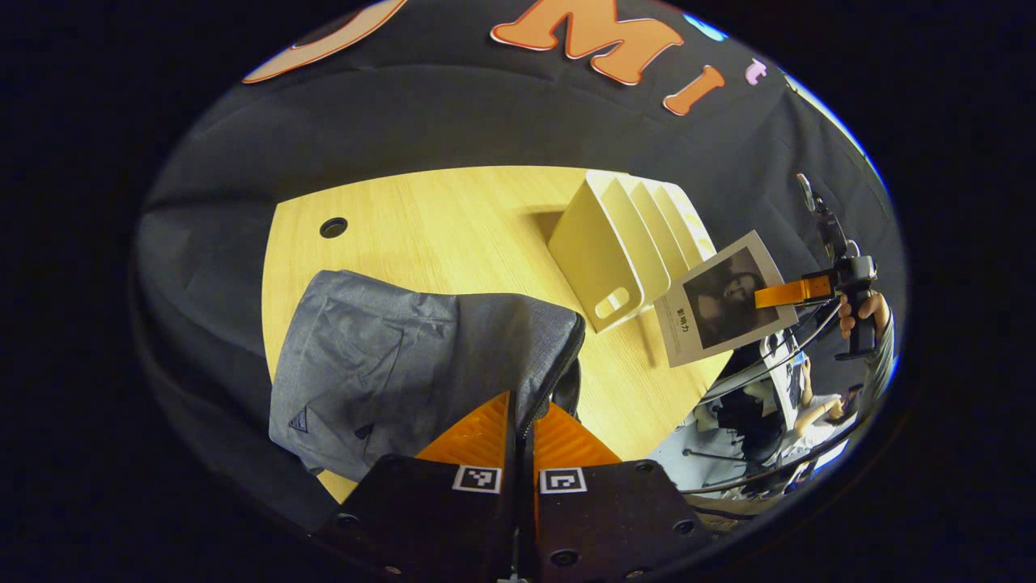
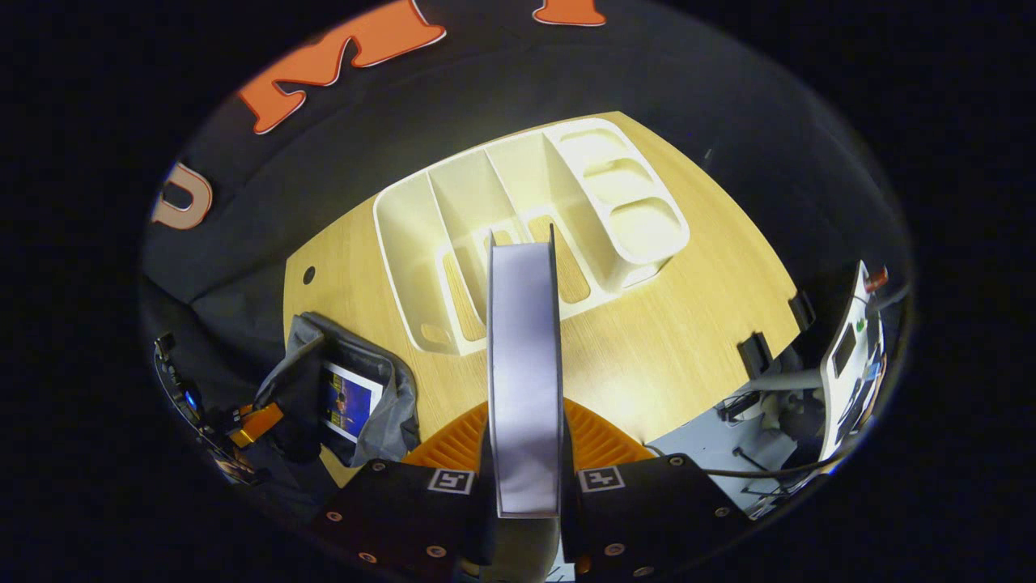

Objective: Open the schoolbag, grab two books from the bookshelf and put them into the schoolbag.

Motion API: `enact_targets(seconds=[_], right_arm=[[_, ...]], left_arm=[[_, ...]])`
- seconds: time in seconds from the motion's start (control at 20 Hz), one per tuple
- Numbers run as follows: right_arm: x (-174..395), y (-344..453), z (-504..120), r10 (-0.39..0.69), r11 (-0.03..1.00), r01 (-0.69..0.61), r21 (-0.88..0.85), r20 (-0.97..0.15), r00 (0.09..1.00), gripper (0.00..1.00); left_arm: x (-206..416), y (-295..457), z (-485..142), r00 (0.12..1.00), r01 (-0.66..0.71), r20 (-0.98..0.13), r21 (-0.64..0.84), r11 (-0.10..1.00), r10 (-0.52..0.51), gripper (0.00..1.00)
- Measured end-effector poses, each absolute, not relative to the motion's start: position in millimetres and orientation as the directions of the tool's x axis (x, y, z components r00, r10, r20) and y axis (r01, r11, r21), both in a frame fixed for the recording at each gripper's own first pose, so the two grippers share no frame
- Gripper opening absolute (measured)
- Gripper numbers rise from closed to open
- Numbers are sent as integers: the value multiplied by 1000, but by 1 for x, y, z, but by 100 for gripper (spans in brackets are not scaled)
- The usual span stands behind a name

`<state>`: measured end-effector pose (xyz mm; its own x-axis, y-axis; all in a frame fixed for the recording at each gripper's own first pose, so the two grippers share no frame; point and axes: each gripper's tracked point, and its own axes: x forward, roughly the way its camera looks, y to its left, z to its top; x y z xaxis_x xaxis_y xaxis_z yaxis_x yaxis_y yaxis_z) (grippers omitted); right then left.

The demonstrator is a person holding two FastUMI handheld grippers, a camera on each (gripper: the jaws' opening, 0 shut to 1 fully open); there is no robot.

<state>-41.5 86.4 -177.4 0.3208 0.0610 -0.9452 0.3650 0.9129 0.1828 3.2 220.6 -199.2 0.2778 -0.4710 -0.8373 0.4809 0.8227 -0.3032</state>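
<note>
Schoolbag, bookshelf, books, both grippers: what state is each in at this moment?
Schoolbag: lying on the table, mouth held open.
Bookshelf: upright on the table, slots empty.
First book: inside the schoolbag.
Second book: held above the table, out of the bookshelf.
Left gripper: shut on the schoolbag's zipper edge.
Right gripper: shut on the second book.

Worktop (image 1: 453, 219): pale matt wood grain. Schoolbag (image 1: 380, 364): grey woven cloth. Bookshelf (image 2: 518, 202): smooth cream plastic. Book (image 2: 524, 364): paper.
</note>
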Motion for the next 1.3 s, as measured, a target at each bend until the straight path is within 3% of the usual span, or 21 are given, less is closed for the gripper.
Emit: enact_targets(seconds=[0.45,0.6,0.75,0.95,1.3], right_arm=[[-93,131,-177,120,814,488,314,-914,387,32],[-91,157,-165,201,755,494,432,-869,452,32],[-91,177,-146,282,692,474,544,-809,516,32],[-95,190,-138,300,689,444,572,-784,544,32],[-73,235,-133,429,606,362,708,-674,601,32]], left_arm=[[4,225,-203,226,563,-838,-304,769,-496,3],[2,227,-203,218,583,-839,-298,756,-499,4],[3,225,-203,217,581,-837,-302,756,-502,4],[5,226,-201,233,595,-838,-279,754,-494,4],[9,226,-191,275,602,-824,-254,757,-495,4]])
